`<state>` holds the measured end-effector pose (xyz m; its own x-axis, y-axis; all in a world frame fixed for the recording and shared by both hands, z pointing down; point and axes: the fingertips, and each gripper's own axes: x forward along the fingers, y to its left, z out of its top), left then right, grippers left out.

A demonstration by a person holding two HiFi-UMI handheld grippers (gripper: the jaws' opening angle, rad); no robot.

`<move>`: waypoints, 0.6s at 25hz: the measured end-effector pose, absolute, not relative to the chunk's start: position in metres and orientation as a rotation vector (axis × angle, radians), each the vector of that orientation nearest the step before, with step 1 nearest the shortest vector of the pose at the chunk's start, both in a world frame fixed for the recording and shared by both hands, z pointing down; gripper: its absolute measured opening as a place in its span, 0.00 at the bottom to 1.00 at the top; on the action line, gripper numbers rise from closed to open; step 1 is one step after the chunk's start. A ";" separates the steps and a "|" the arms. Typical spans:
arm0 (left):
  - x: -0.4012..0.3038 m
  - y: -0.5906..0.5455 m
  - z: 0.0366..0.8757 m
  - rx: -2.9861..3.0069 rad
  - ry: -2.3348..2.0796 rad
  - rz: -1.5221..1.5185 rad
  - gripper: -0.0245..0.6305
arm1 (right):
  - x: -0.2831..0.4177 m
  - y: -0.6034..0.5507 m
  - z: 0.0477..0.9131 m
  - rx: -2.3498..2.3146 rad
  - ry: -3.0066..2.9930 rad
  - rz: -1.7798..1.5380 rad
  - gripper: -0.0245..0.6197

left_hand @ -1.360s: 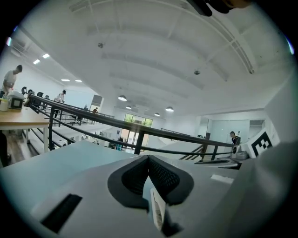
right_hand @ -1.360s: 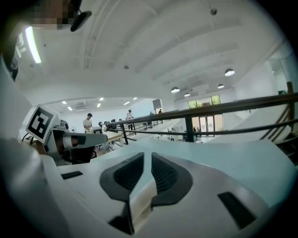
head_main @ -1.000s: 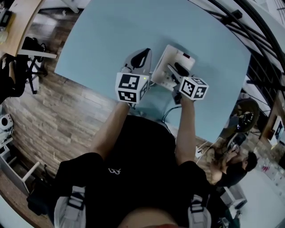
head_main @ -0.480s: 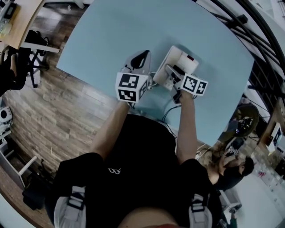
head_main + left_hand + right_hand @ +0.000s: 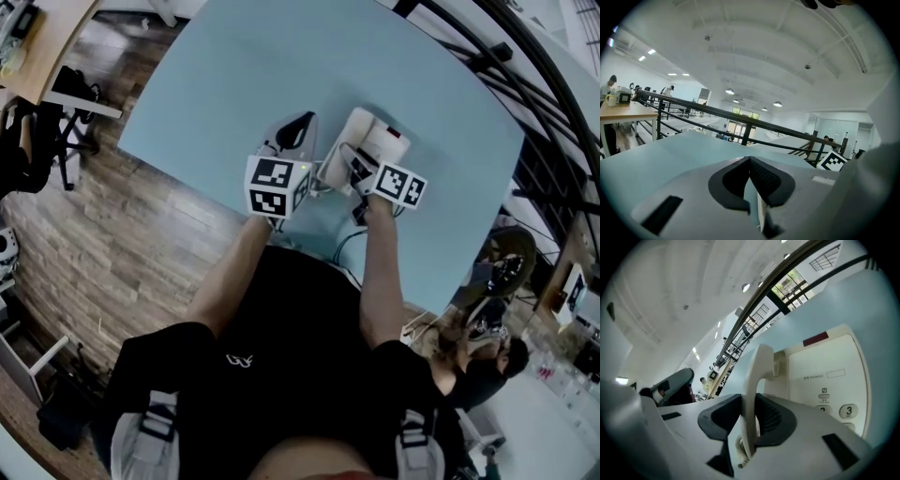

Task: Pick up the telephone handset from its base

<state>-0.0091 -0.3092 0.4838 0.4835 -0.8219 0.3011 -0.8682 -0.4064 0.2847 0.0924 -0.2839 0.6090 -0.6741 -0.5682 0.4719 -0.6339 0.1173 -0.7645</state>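
Note:
The white telephone base (image 5: pixel 384 139) sits on the light blue table (image 5: pixel 234 75), right of centre. Its handset (image 5: pixel 343 156) lies along the base's left side. My right gripper (image 5: pixel 356 167) reaches over that side. In the right gripper view the handset (image 5: pixel 757 376) stands edge-on between the dark pads (image 5: pixel 774 420), and the right gripper's (image 5: pixel 750 416) jaws are closing with both pads against it. The keypad and a red label show on the base (image 5: pixel 825 366). My left gripper (image 5: pixel 296 129) hovers just left of the phone, shut and empty (image 5: pixel 750 176).
A coiled cord (image 5: pixel 738 446) hangs below the handset, and a cable (image 5: pixel 347 239) runs off the table's near edge. Black railing (image 5: pixel 553 122) borders the right side. A person (image 5: pixel 487 361) sits at lower right. Wooden floor (image 5: pixel 112 234) lies to the left.
The right gripper has rolled and edged left onto the phone's handset side. The left gripper has stayed where it was.

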 end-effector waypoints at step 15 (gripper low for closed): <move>0.025 -0.352 0.396 2.452 -1.420 -0.047 0.04 | 0.135 -0.326 0.408 1.519 -2.627 0.579 0.17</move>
<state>0.0254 -0.3524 0.3961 0.5093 -0.8516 0.1239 -0.8416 -0.4629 0.2782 0.1348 -0.3260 0.4076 -0.5155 -0.8259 0.2282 -0.8454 0.4467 -0.2929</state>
